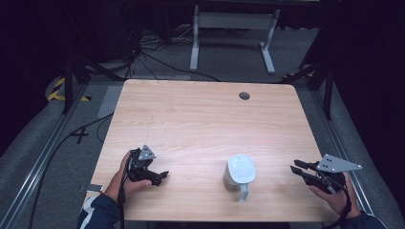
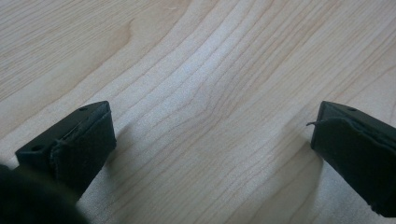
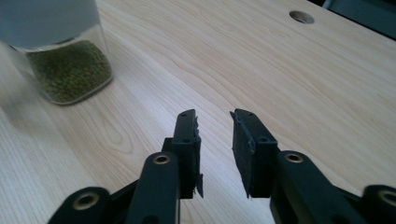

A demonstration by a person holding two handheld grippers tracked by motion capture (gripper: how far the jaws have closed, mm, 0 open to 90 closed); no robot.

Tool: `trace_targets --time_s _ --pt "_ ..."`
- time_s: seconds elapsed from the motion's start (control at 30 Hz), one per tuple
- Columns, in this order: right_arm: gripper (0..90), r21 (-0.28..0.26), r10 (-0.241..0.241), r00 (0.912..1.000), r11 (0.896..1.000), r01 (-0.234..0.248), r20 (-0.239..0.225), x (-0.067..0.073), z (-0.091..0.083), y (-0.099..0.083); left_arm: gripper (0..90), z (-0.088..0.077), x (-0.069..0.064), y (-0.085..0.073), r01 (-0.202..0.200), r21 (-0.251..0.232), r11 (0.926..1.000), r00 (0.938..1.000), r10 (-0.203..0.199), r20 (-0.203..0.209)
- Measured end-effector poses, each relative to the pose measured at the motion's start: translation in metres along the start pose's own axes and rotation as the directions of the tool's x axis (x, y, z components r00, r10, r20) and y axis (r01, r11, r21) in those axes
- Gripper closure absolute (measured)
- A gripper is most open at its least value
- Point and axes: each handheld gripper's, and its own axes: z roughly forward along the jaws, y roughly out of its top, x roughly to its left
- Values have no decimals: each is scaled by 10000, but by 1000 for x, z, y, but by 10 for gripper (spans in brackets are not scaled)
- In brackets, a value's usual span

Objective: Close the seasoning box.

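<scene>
Resting low on the near-left part of the wooden table (image 1: 200,119), left gripper (image 1: 161,175) held in a hand (image 1: 125,177), its 2 jaws spread wide over bare wood grain with nothing between them. Poised at the near-right edge, right gripper (image 3: 215,116) in the other hand (image 1: 334,196), jaws parted by a narrow gap, empty, aimed toward the jar. Standing upright between both, well apart from each: glass jar (image 3: 60,51) of small green grains, white lid (image 1: 240,169), handle toward the near edge.

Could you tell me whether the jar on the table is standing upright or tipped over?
Upright. In the high view the jar shows its white lid on top, and in the right gripper view its base sits flat on the table, green grains settled at the bottom.
</scene>
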Motion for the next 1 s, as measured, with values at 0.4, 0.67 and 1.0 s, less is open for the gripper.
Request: trace_targets --time_s 0.4,0.67,1.0 --pt "349 908 1431 9895 9854 -1442 188 -20 15 -53 0 0 0 0 -13 16 10000 10000 13 -16" --pt "206 1263 1629 9838 9771 -1715 753 -19 24 -58 0 0 0 1 -9 25 10000 10000 9 -2" --pt "200 1338 1921 9795 9709 -1988 611 -22 25 -58 0 1 0 1 1 28 10000 10000 -1 -6"
